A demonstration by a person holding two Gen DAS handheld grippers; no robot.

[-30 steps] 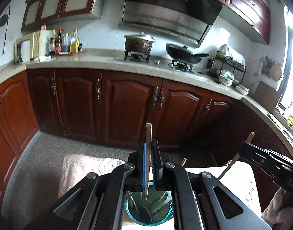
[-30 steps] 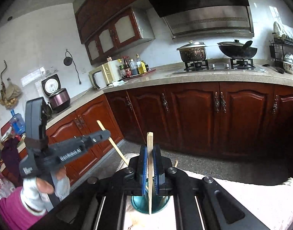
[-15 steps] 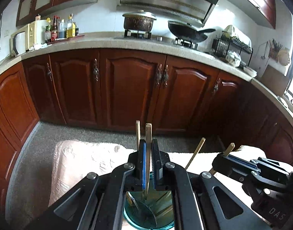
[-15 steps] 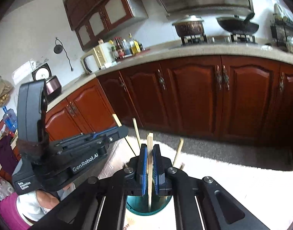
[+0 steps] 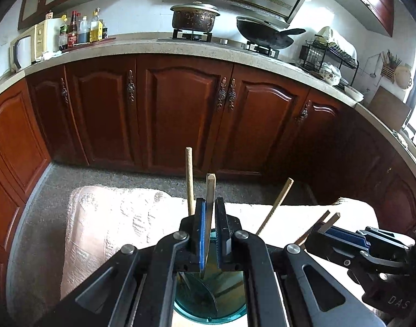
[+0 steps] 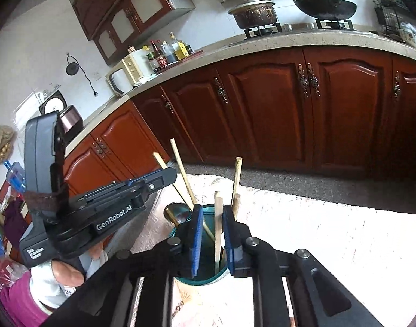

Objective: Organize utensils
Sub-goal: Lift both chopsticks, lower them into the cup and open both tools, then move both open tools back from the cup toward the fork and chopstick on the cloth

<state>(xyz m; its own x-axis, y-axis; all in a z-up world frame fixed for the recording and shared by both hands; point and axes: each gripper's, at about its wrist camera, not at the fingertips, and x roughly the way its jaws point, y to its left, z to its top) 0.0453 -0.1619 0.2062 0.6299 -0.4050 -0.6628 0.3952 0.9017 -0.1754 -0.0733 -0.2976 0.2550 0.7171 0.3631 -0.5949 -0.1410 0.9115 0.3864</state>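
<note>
A teal utensil cup (image 5: pixel 208 308) stands on a white cloth-covered table (image 5: pixel 104 218), right under both grippers; it shows too in the right wrist view (image 6: pixel 199 275). My left gripper (image 5: pixel 210 204) has its jaws slightly apart around a wooden chopstick (image 5: pixel 210 188) whose lower end is in the cup. My right gripper (image 6: pixel 213 209) has its jaws apart with a chopstick (image 6: pixel 217 218) standing loose between them in the cup. Several other chopsticks (image 6: pixel 236 179) lean in the cup.
Dark red kitchen cabinets (image 5: pixel 180 114) and a stone counter (image 5: pixel 142 49) with a pot (image 5: pixel 194 17) and wok (image 5: pixel 265 35) lie beyond the table. A grey floor (image 5: pixel 39 212) runs between table and cabinets. A gloved hand (image 6: pixel 58 275) holds the left gripper.
Both grippers have lowered over the cup and their jaws have parted. The chopsticks now stand in the cup, loose between the jaws.
</note>
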